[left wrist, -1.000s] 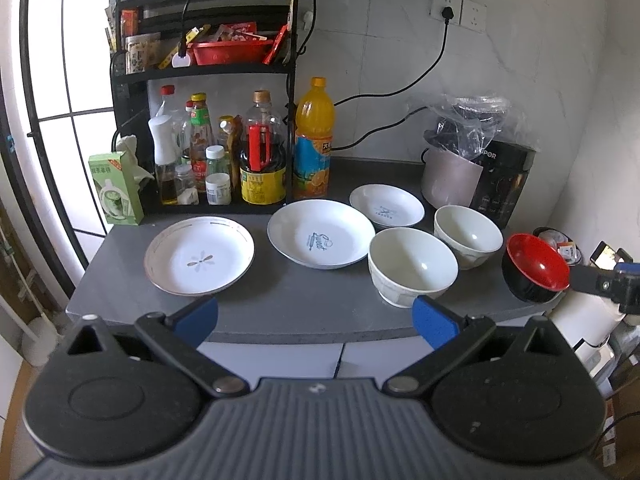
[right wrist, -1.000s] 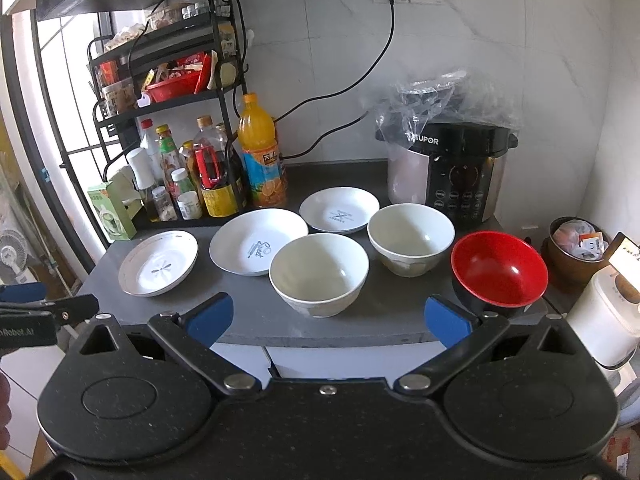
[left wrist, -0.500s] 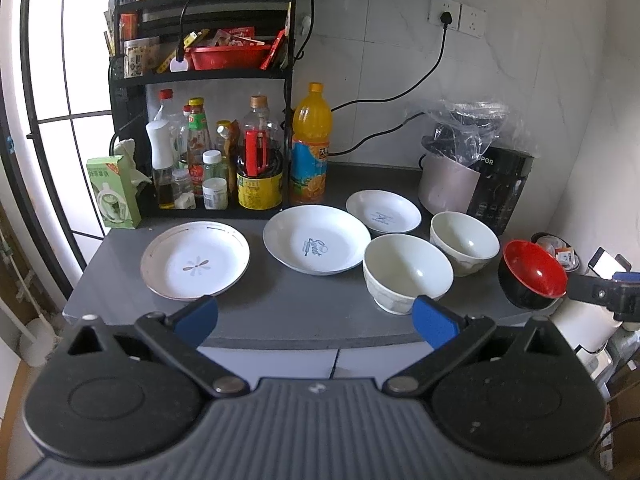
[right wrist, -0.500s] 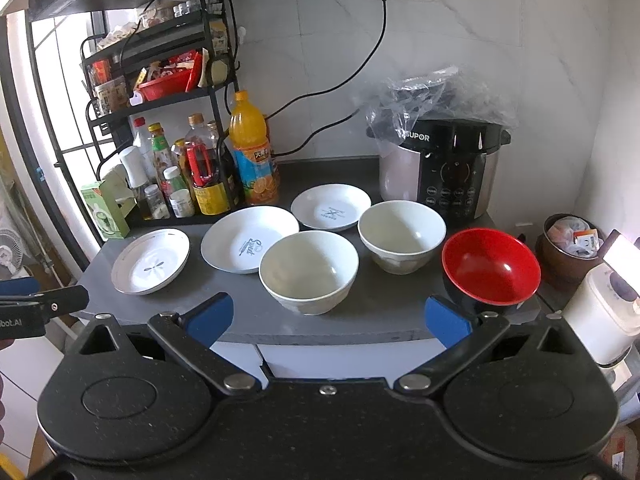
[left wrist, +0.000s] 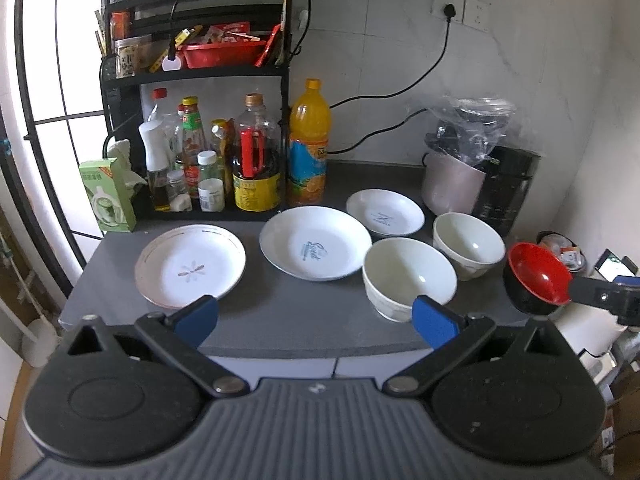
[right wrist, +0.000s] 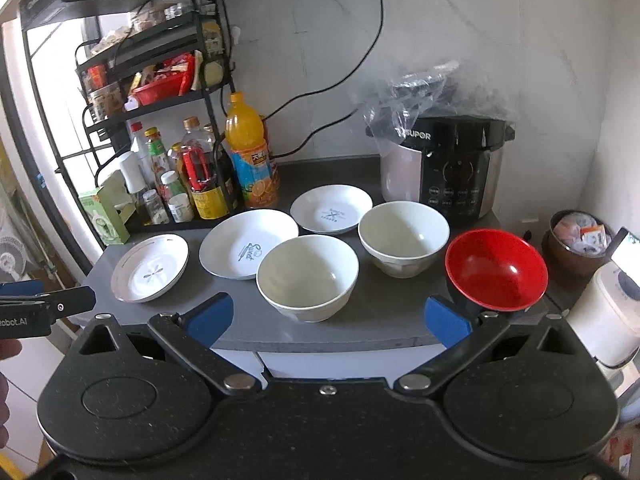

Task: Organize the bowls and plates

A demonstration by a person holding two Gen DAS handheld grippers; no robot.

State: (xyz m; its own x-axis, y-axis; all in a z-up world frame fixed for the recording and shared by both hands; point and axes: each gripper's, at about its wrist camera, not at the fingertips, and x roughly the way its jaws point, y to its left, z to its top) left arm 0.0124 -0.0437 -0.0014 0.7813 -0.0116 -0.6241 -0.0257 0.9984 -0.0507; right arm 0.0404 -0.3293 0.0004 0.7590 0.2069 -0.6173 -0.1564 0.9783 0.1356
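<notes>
On the grey counter (left wrist: 280, 320) stand three white plates: a left plate (left wrist: 190, 266), a middle plate (left wrist: 316, 248) and a smaller back plate (left wrist: 385, 213). Two white bowls (left wrist: 410, 278) (left wrist: 469, 245) sit to their right, and a red-and-black bowl (right wrist: 496, 270) stands at the counter's right end. My left gripper (left wrist: 316, 318) is open and empty, short of the counter's front edge. My right gripper (right wrist: 326, 316) is open and empty, in front of the near white bowl (right wrist: 307, 276); its right fingertip sits by the red bowl.
A black rack (left wrist: 200, 80) with bottles and an orange drink bottle (left wrist: 309, 148) line the back left. A pressure cooker (right wrist: 448, 168) under plastic stands back right. A green box (left wrist: 106, 196) sits at the far left.
Both grippers have drifted slightly; the view has shifted a little closer to the counter. The dishes have not moved.
</notes>
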